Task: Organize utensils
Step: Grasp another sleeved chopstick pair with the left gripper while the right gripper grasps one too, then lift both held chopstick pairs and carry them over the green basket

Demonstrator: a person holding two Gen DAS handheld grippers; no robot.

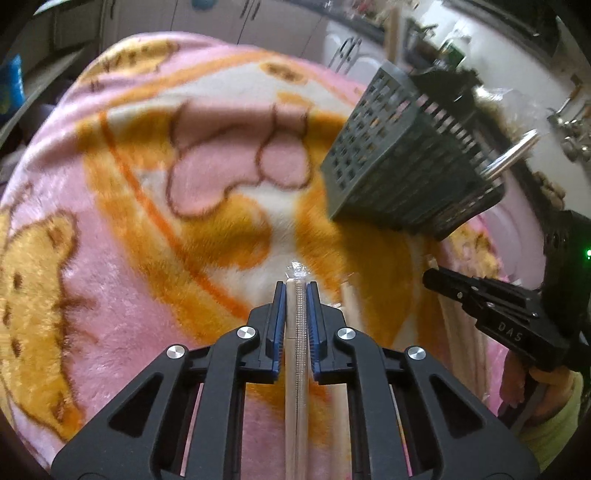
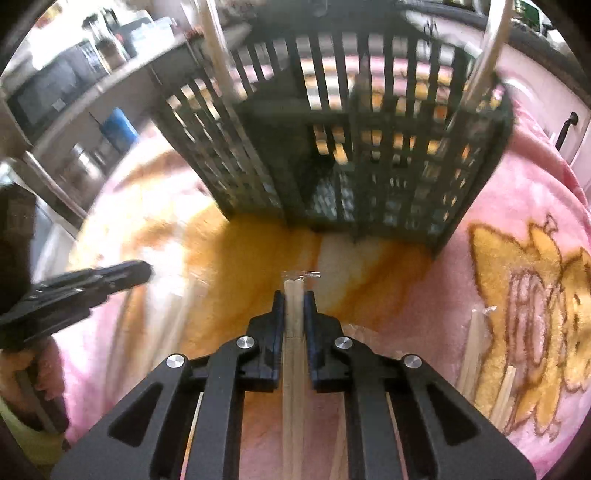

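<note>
A pair of pale wooden chopsticks in a clear plastic sleeve (image 1: 296,332) is clamped between the blue-padded fingers of the left gripper (image 1: 296,291), its crimped tip poking just past them. The right gripper (image 2: 294,299) pinches a second sleeved pair of wooden chopsticks (image 2: 293,325) the same way. Ahead of both stands a dark grey slotted plastic utensil basket (image 2: 343,147), upright on the blanket, with pale sticks rising from two of its corners and a shiny metal handle (image 1: 513,155) jutting from its top in the left view. More wrapped chopsticks (image 2: 476,354) lie loose on the fluffy pink and orange cartoon-print blanket (image 1: 147,184) that covers the whole work surface. Beyond it, blurred, are white cabinet doors (image 1: 229,18), a cluttered counter with a microwave (image 2: 44,92), and a blue container (image 2: 118,125).
</note>
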